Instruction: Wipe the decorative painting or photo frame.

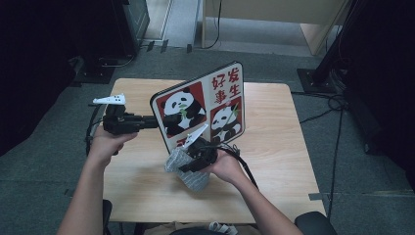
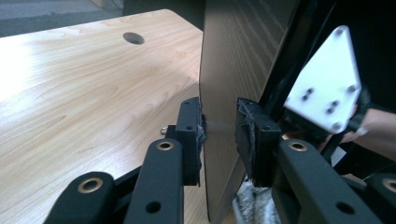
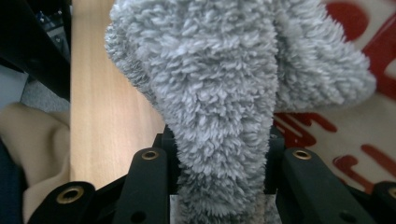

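A flat board (image 1: 205, 105) printed with pandas and red characters stands tilted on the wooden table (image 1: 274, 161). At the board's left edge is my left gripper (image 1: 164, 119). The board (image 2: 243, 56) passes between its jaws in the left gripper view. One pad (image 2: 191, 135) lies against the board and the other stands slightly off, so my left gripper (image 2: 218, 135) is open. My right gripper (image 1: 185, 163) is shut on a grey fluffy cloth (image 1: 195, 180) at the board's lower front. The cloth (image 3: 210, 84) bulges out of my right gripper (image 3: 219, 158) beside the board's print (image 3: 355, 135).
The table has a cable hole (image 2: 134, 38) behind the board. Its bare top (image 3: 102, 93) runs left of the cloth. Black stands and cables (image 1: 337, 103) lie on the floor to the right. Dark equipment (image 1: 112, 29) sits at the far left.
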